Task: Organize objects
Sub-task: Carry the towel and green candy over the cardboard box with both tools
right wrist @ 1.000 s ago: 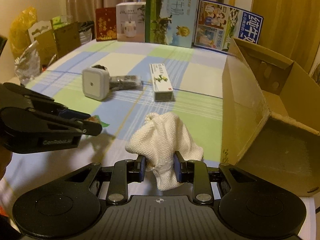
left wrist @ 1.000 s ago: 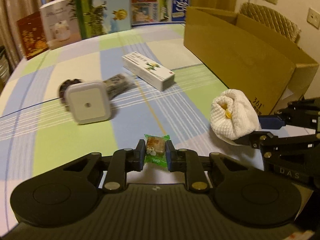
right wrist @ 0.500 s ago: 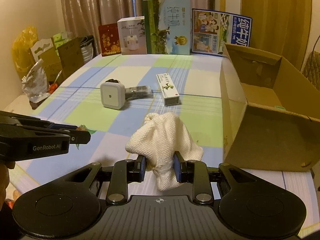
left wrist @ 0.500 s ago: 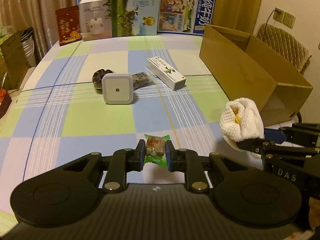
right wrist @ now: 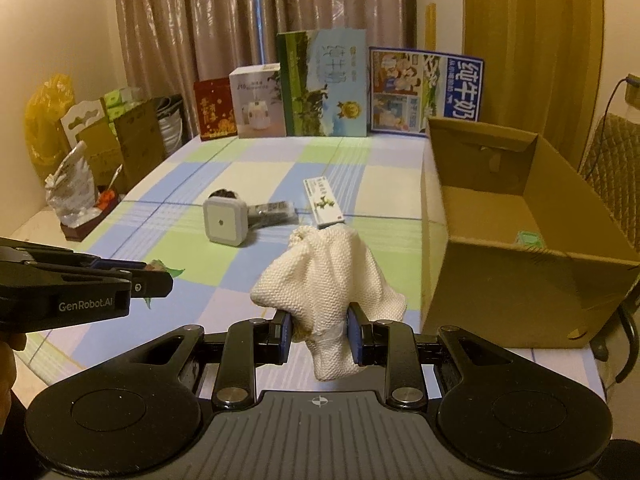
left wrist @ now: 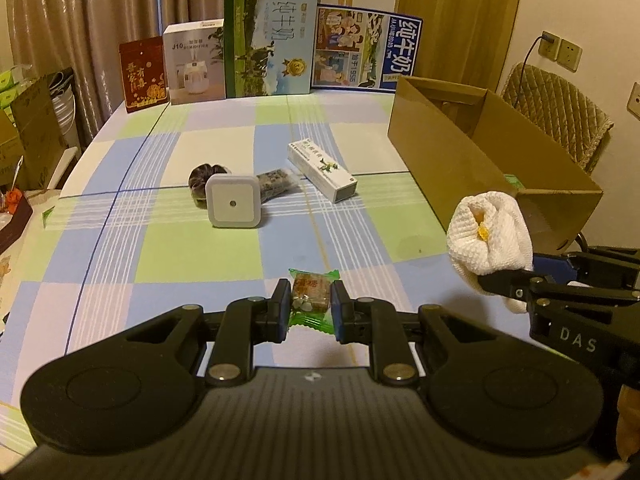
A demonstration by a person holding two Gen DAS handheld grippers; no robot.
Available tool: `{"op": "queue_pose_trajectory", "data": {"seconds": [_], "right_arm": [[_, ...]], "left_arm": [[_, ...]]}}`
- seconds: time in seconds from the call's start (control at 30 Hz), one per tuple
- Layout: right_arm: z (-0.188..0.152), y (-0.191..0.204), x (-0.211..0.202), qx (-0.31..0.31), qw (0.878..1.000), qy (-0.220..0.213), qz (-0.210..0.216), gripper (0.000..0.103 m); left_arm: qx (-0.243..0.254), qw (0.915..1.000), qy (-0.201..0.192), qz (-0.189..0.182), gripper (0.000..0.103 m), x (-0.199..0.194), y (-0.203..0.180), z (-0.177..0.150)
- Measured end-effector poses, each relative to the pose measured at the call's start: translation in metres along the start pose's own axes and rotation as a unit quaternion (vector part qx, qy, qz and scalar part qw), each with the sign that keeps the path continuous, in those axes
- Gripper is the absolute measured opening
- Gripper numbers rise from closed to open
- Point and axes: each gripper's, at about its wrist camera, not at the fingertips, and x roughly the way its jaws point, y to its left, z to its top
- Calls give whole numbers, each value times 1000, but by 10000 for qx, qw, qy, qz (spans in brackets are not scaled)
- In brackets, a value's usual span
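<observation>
Candy (left wrist: pixel 310 294) crosswise in left tongs (left wrist: pixel 310 307), wrapper ends seemingly fore-aft

Wrist views, shared table (left wrist: pixel 200 252) ahead

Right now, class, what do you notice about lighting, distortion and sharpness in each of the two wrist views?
Left wrist view: warm, dim yellow light; fisheye bends the table edge; the candy is sharp. Right wrist view: same warm cast, dark rounded corners; the white cloth is crisp, the cardboard box bows outward.
</observation>
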Motion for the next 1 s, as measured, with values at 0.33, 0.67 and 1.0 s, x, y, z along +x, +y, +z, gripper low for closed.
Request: {"op": "queue_pose_trajectory", "data": {"seconds": [0.33, 0.67, 1.0], "right_arm": [[32, -29, -30, 160, 9990, -379, -200, 25], [74, -100, -46, 254, 9947, -577, -811, 25], [85, -160, -32, 421, 9927, -469, -1029, 25]], "left_arm": [[63, 9994, -203, -278, 17, -9, -26, 28], [554, 9932, -512, -884, 17, 1, -95, 86], [930, 9853, -488, -1346, 17, 35, -160, 126]]}}
